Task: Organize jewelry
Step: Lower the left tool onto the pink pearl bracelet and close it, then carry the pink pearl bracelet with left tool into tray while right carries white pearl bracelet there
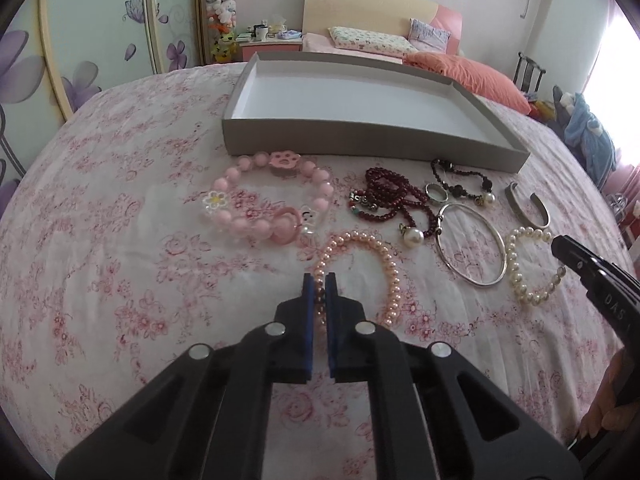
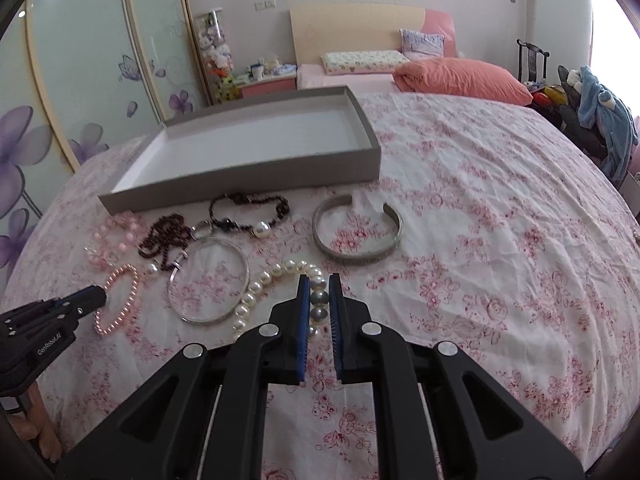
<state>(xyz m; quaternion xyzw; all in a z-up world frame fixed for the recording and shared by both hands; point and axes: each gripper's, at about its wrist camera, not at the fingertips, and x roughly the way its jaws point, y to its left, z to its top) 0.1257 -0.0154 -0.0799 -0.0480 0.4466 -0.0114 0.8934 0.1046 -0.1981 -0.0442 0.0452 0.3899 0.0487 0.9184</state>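
While both tools sit low over the bed (image 1: 120,240) with its pink floral sheet, the left hand-held gripper (image 1: 320,286) pinches the pink pearl bracelet (image 1: 384,276); the right hand-held gripper (image 2: 319,290) clamps the white pearl bracelet (image 2: 256,292). Other jewelry lies loose on the sheet before a grey tray (image 1: 360,140). Beyond: headboard (image 2: 352,28), orange pillow (image 2: 460,76), flower-print wardrobe doors (image 2: 80,80).

Floral wardrobe doors (image 1: 100,48); bed headboard (image 1: 360,4); bright window (image 1: 616,48).
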